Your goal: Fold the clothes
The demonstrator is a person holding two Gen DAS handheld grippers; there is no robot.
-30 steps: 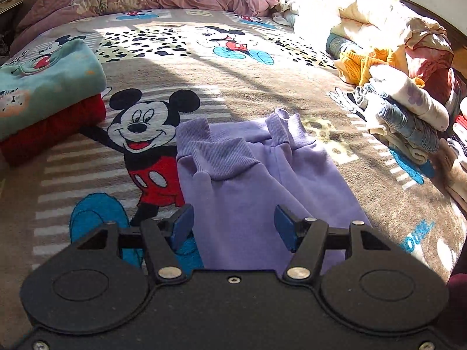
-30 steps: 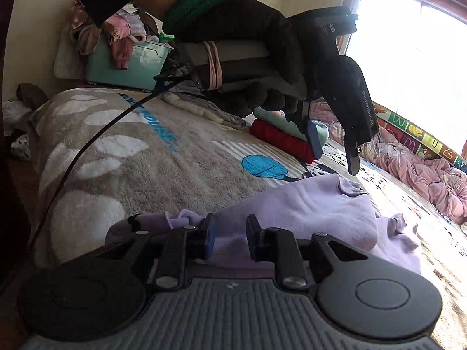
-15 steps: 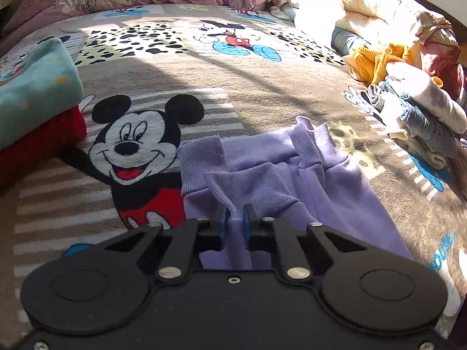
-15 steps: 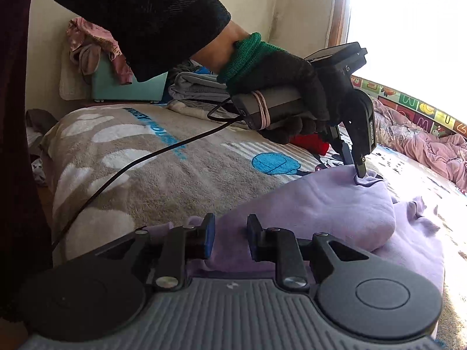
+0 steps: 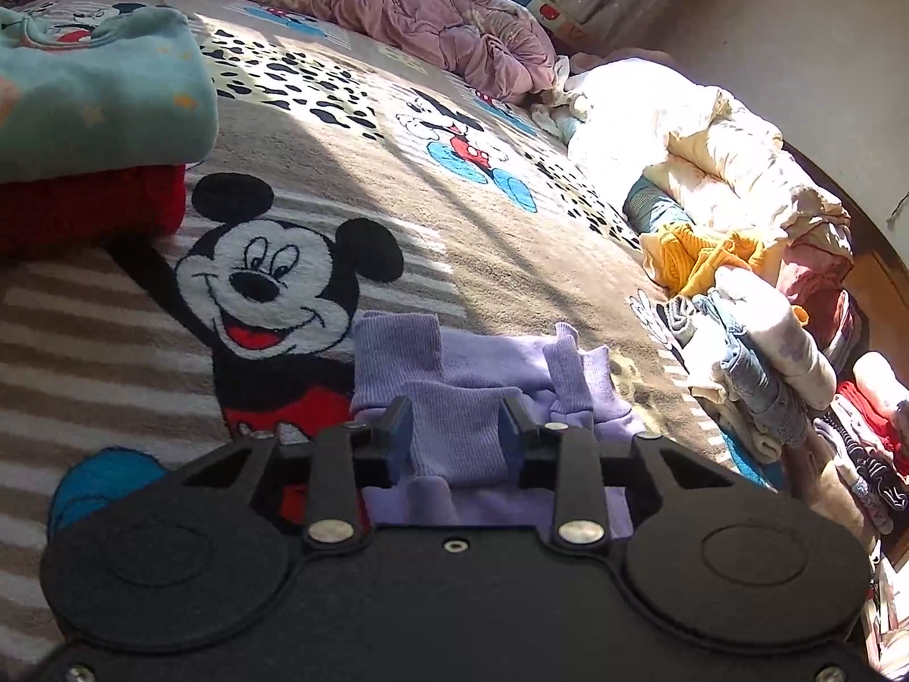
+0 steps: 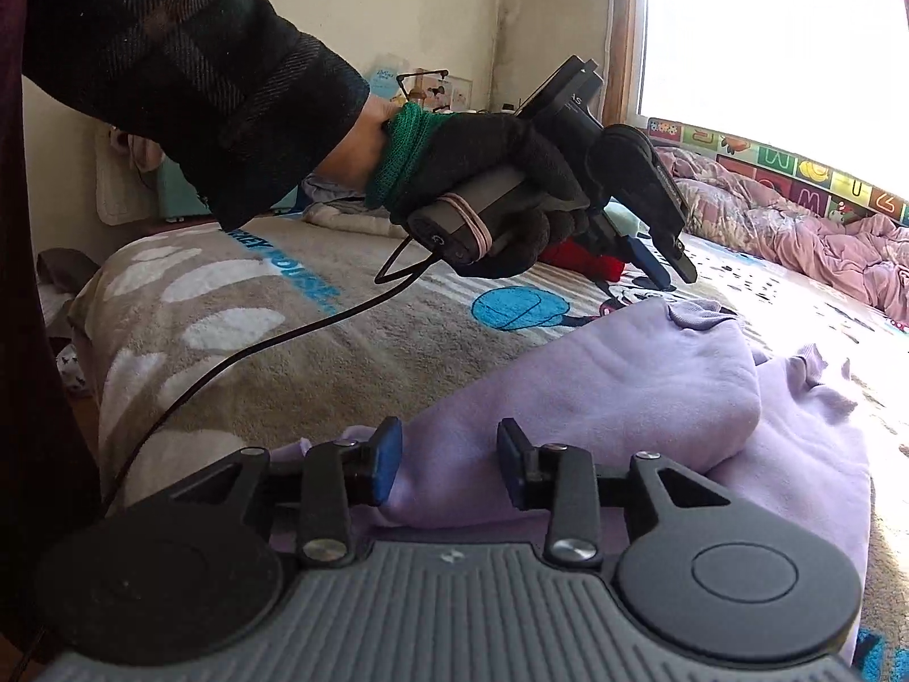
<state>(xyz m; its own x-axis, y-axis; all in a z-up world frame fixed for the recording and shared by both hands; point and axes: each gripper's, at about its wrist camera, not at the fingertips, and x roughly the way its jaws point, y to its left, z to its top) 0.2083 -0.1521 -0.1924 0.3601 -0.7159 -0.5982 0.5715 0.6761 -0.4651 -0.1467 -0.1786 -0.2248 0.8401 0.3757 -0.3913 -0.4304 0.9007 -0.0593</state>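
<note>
The left tool (image 5: 454, 435) hangs with its jaws apart over the cuff end of the purple garment (image 5: 483, 415), gripping nothing. From the right camera that same left tool (image 6: 662, 264) is clear of the cloth, held in a gloved hand (image 6: 500, 193) above a raised fold. The garment lies on the bed (image 5: 397, 182), spread over the cartoon-mouse blanket. Its ribbed cuffs point away from the left tool, so its long axis runs roughly along that tool's line of sight, toward the far side of the bed.

The right tool (image 6: 449, 463) is also open, one finger to either side of the garment's (image 6: 625, 398) near edge. It sits low and close to the cloth; whether the pads touch it cannot be told. Of the two, it looks the nearer to a grasp, as the left is lifted off.

The garment is part-doubled: one layer is rolled back over another, which would fit a fold under way or one being smoothed.

The left view shows the cuffs, a teal and red stack (image 5: 96, 131) at far left and a loose heap of clothes (image 5: 738, 307) at right. The right view hides that heap but shows the height of the fold, the left tool's gap above it, and the trailing cable (image 6: 255, 352).
</note>
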